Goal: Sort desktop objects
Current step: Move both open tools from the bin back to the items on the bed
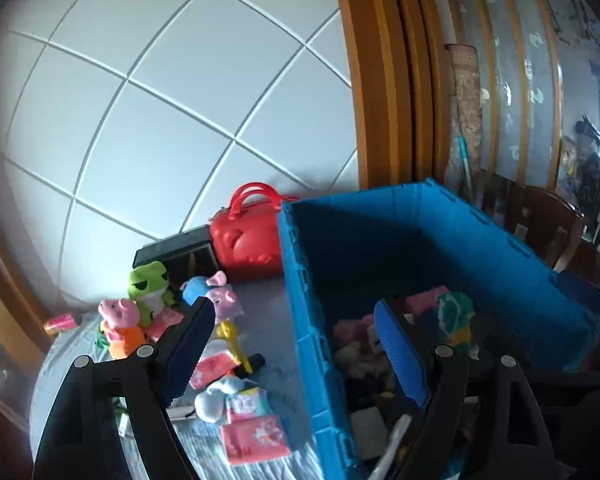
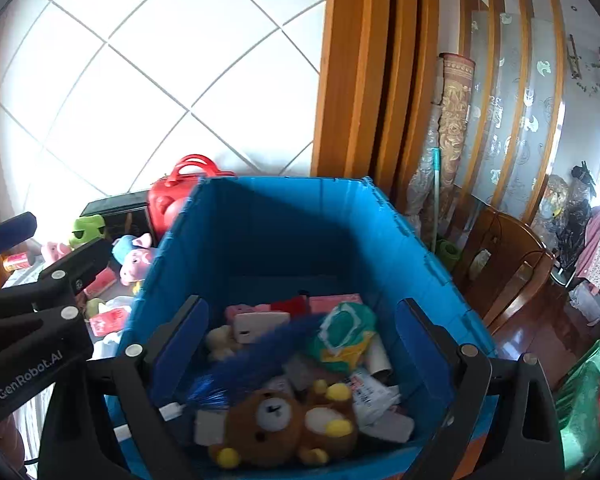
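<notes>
A blue crate (image 1: 300,320) (image 2: 260,224) stands on the table, holding a brown bear plush (image 2: 284,420), a blurred blue brush-like thing (image 2: 256,360), a green-and-white packet (image 2: 344,332) and pink packs. My right gripper (image 2: 303,303) hangs open over the crate's contents, with nothing between its fingers. My left gripper (image 1: 292,306) is open too, its fingers on either side of the crate's left wall; it shows at the left edge of the right wrist view (image 2: 60,240). Left of the crate lie a green frog plush (image 1: 148,284), pig plushes (image 1: 118,312) and pink tissue packs (image 1: 256,436).
A red toy bag (image 1: 248,240) and a black box (image 1: 180,252) stand against the tiled wall behind the toys. A pink can (image 1: 60,324) sits at the table's far left. Wooden chairs (image 2: 512,272) and a green bag (image 2: 588,400) are right of the crate.
</notes>
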A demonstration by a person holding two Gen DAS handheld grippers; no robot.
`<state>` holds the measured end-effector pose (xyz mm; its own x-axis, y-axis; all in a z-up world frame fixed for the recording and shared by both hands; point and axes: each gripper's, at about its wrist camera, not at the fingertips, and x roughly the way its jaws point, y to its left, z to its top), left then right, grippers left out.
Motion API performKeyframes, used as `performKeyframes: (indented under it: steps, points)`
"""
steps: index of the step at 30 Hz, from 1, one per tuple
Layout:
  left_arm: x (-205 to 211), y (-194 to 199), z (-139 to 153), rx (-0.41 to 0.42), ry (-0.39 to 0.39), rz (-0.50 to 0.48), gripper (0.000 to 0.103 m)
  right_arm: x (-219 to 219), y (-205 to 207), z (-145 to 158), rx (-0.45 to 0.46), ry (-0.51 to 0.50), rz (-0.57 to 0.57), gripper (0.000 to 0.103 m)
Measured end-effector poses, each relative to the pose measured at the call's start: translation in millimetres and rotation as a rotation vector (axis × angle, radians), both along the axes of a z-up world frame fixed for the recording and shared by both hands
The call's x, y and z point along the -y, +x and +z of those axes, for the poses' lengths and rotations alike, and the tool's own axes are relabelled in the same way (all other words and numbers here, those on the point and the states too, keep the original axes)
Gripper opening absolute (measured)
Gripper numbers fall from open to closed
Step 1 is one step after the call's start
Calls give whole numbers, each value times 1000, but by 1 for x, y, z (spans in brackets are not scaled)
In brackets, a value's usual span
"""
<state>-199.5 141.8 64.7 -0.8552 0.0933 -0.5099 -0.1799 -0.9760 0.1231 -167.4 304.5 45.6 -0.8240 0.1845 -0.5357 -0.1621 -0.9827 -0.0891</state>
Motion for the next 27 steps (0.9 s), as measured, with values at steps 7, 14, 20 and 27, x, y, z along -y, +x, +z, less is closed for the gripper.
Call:
performKeyframes:
  steps: [7, 14, 20, 27]
  points:
    - [67, 19, -15, 16, 8, 26, 82, 73, 15, -11, 7, 10, 43, 96]
    - [129, 25, -33, 48, 35, 118, 82, 137, 12, -25, 41, 30, 115, 96]
    - [182, 28, -64, 109, 53, 254, 82, 189, -1, -44, 76, 47, 239, 96]
    - [236, 31, -124, 240, 56, 434, 82, 246, -18, -97, 193, 34, 403, 96]
